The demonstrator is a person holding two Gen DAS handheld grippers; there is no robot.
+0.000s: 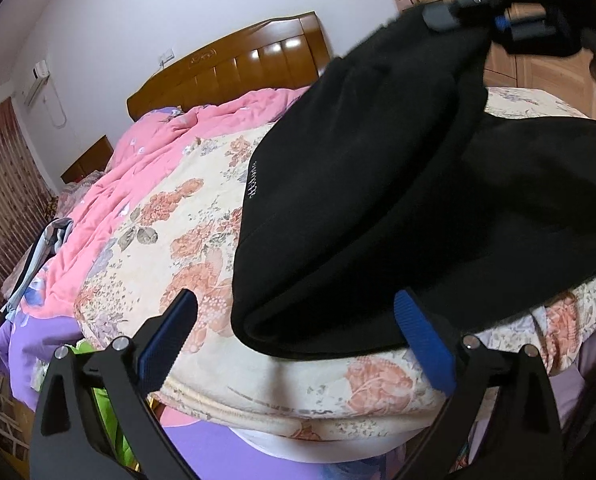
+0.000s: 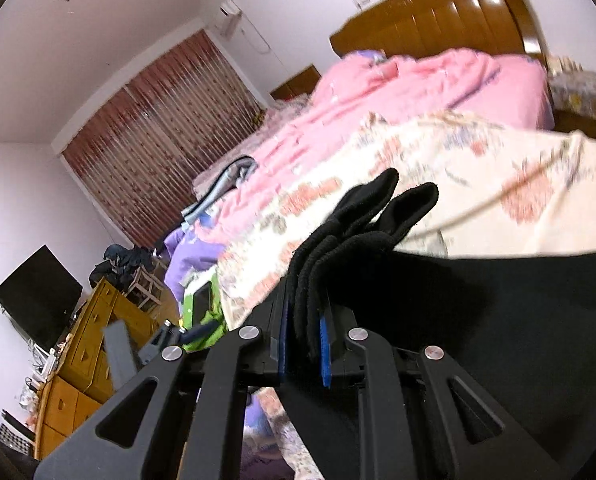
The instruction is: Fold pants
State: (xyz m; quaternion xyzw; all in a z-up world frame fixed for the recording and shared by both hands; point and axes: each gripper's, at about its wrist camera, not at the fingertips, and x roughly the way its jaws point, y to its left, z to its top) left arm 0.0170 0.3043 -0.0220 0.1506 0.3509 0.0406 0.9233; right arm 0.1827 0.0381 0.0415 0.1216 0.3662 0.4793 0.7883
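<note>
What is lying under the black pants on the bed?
The black pants rest on a cream floral quilt, visible around their edges. Whatever lies beneath their middle is covered.

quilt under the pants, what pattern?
Cream with orange-pink flowers and grey leaves: the floral quilt beneath the black pants. Clearest in the left wrist view.

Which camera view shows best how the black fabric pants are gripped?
The right wrist view: the right gripper is shut on bunched layers of the black fabric pants. The left wrist view shows them draped over the floral quilt, the left gripper open.
</note>
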